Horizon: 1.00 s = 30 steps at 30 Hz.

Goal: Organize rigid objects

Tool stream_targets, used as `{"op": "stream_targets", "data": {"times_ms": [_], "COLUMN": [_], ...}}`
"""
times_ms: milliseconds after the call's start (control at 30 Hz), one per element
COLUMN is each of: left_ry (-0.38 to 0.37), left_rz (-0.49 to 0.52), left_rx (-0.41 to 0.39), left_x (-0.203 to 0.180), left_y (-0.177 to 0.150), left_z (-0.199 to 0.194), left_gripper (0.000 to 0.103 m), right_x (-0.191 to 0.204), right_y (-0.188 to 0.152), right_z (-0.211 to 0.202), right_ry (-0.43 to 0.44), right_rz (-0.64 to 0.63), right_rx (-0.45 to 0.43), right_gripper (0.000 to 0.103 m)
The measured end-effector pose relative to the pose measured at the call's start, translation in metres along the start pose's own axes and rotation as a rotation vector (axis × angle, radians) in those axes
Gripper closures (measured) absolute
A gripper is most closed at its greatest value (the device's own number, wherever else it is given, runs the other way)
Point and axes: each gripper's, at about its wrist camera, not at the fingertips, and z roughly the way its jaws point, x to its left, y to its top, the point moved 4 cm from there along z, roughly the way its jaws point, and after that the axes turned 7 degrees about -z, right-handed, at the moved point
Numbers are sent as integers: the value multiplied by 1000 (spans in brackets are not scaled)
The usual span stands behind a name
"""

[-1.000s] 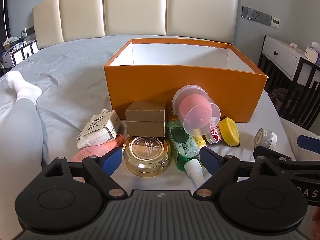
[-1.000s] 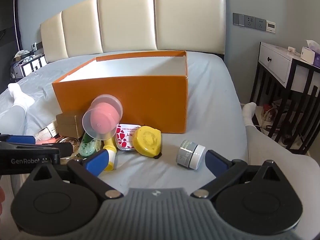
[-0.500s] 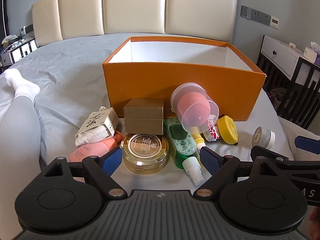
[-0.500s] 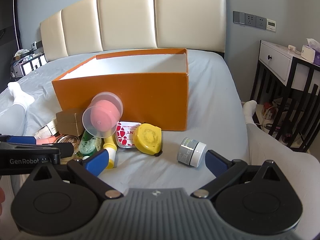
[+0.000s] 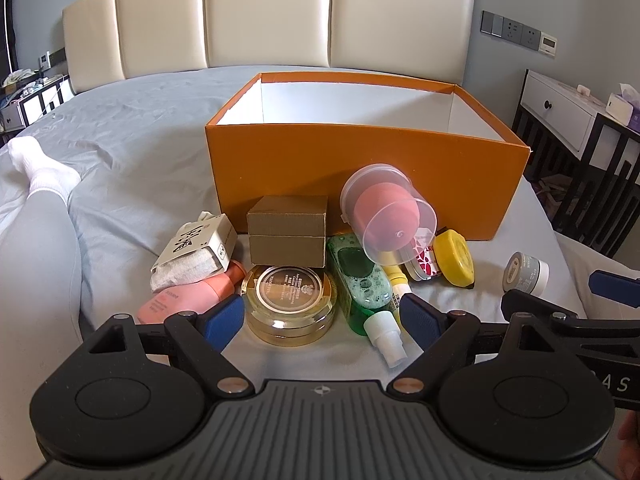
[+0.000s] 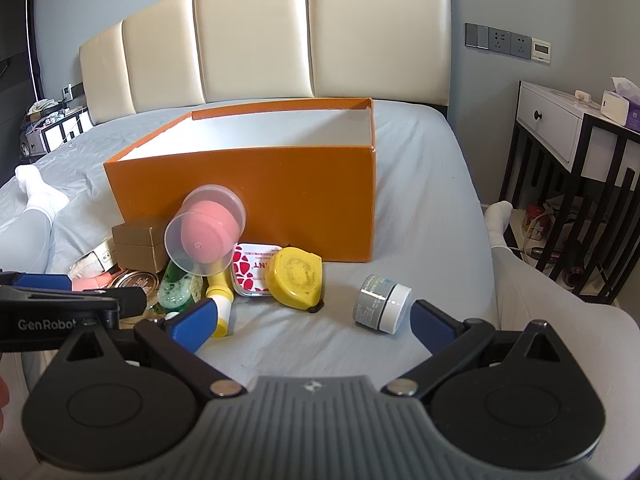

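— Left wrist view: left gripper (image 5: 322, 318) spread wide, empty, gold jar (image 5: 291, 303) between its pads, orange box (image 5: 360, 168) at twelve o'clock.
— Right gripper (image 6: 310, 322)?
— Wide too, holding nothing — grey jar (image 6: 382, 309) at one o'clock.

A box (image 5: 360, 172) stands open on the bed (image 5: 140, 128), the headboard (image 5: 272, 16) behind it. Against its near wall lies a heap: two small cartons (image 5: 287, 230) stacked one on the other, a tub (image 5: 386, 210) tilted on its side to their right, a round jar (image 5: 290, 298) just before the cartons. Left of the jar a packet (image 5: 194, 254) lies on a tube (image 5: 188, 296); right of it, a flat bottle (image 5: 362, 280) and a spray bottle (image 5: 394, 312). Further right sit a tin (image 6: 254, 270) and a tape measure (image 6: 296, 278), touching. A little pot (image 6: 382, 308) lies apart at the right. A nightstand (image 6: 560, 120) stands far right, beside the bed.
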Motion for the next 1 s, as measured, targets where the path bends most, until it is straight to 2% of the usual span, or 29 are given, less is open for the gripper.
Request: {"op": "stream_targets", "data": {"times_ms": [733,1000], "left_ry": [-2,-49], "left_rz": [-7,-39], "left_rx": [5,10], "left_x": [2,9], "left_y": [-2,-1], "left_z": [-2,3], "left_gripper": [1,2], "right_x": [-2,-2], "right_y": [0,-2], "right_z": [-1,6], "right_ry": [-3,0], "right_rz": [1,2], "right_rx": [2,31], "right_gripper": [2,2]}}
